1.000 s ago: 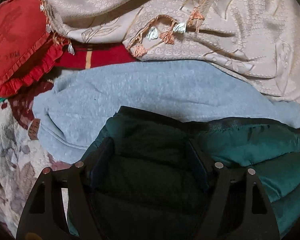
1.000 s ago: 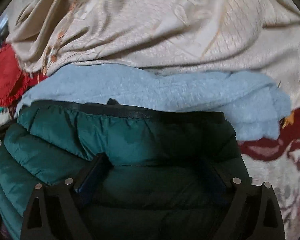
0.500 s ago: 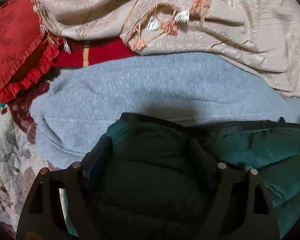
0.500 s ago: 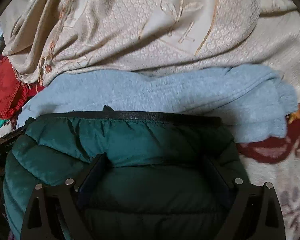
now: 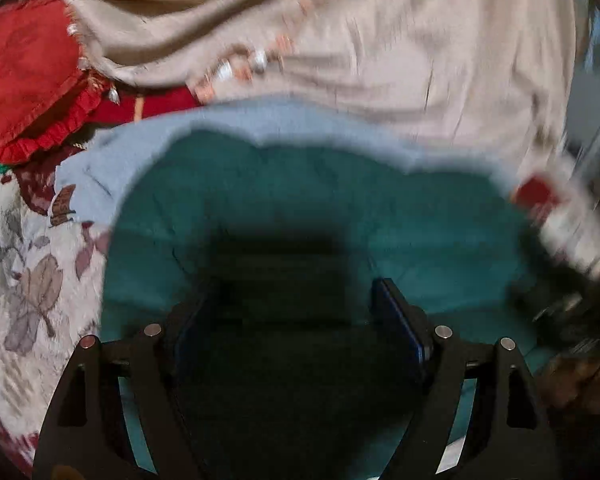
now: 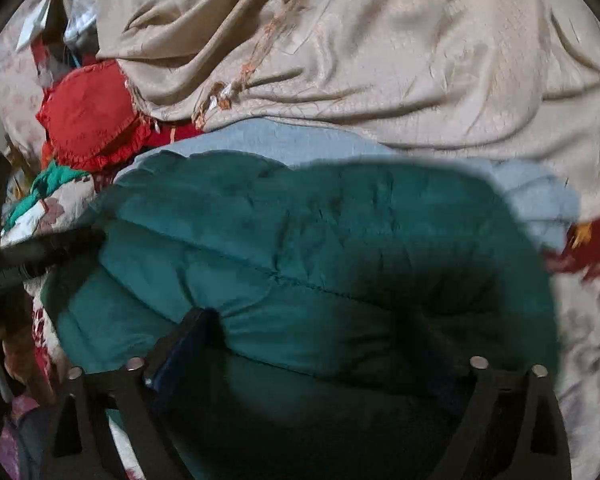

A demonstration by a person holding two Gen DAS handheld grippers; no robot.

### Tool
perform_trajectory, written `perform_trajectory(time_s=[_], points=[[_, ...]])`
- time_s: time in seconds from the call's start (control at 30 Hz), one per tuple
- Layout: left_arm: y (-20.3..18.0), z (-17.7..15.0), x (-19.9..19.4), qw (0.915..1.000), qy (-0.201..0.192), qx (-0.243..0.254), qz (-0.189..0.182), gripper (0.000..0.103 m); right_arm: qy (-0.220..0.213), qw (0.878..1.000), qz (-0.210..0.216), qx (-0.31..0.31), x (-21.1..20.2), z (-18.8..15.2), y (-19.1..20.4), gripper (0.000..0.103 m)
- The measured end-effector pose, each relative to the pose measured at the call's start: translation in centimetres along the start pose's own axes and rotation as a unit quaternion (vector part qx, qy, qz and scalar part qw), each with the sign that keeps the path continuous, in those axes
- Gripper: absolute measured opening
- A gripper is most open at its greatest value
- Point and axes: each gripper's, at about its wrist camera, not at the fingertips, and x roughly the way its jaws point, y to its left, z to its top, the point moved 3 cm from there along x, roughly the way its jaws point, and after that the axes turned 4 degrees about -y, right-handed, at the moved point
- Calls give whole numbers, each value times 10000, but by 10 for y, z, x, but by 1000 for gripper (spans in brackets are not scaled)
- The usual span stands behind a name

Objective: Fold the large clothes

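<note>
A dark green quilted jacket [image 5: 340, 208] lies folded on top of a light blue fleece garment [image 5: 112, 168] on the bed. In the left wrist view my left gripper [image 5: 296, 304] has its fingers spread wide over the jacket, with nothing pinched between them. In the right wrist view the jacket [image 6: 300, 240] bulges between the wide-spread fingers of my right gripper [image 6: 328, 344], whose right finger is hidden in shadow. The blue fleece [image 6: 280, 140] shows behind it.
A beige embroidered cloth [image 6: 380, 60] with tassels is heaped behind. A red frilled cushion [image 5: 24, 76] lies at the left; it also shows in the right wrist view [image 6: 88, 116]. A floral bedcover [image 5: 20, 280] lies underneath. My other gripper's body [image 6: 40, 256] shows at the left.
Both grippers have pulled back and up from the jacket. The jacket's far edge has moved forward over the blue fleece, covering more of it. The left view is motion blurred.
</note>
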Motion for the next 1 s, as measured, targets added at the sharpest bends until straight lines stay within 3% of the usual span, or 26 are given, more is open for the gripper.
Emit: perform_trajectory(time_s=[0.17,0.3,0.37,0.47,0.57,0.63,0.73,0.87,1.0], points=[[5,-4,10,9998,-26,-168,-48,82,-31,9995,-145,-265,1,-3,2,102],[16,-1,-13,9998,-100,-128,-143,82,-11,9993,-274,-237,-17,3,0,102],[37,-2,-39,9987,-445,-171,-157,82,-474,9984,-280,-113,-41,9,-11,102],[83,-6,-57,9961,-698,-536,-40,83,-906,9917,-849,339,-64,18,-46,102],[122,-3,-43,9928,-449,-1087,-205,84,-602,9881,-874,1114,-52,23,-90,102],[134,3,-26,9894,-218,-1319,-566,84,-236,9876,-870,1285,-36,20,-108,102],[133,12,0,9891,50,-1258,-766,84,214,9813,-1378,1326,-18,6,-126,102],[126,25,34,9856,308,-1204,-1148,85,340,9778,-987,1817,-11,-6,-144,102],[139,22,71,9734,737,-1559,-1512,102,377,9765,-777,1977,-6,-8,-149,102]])
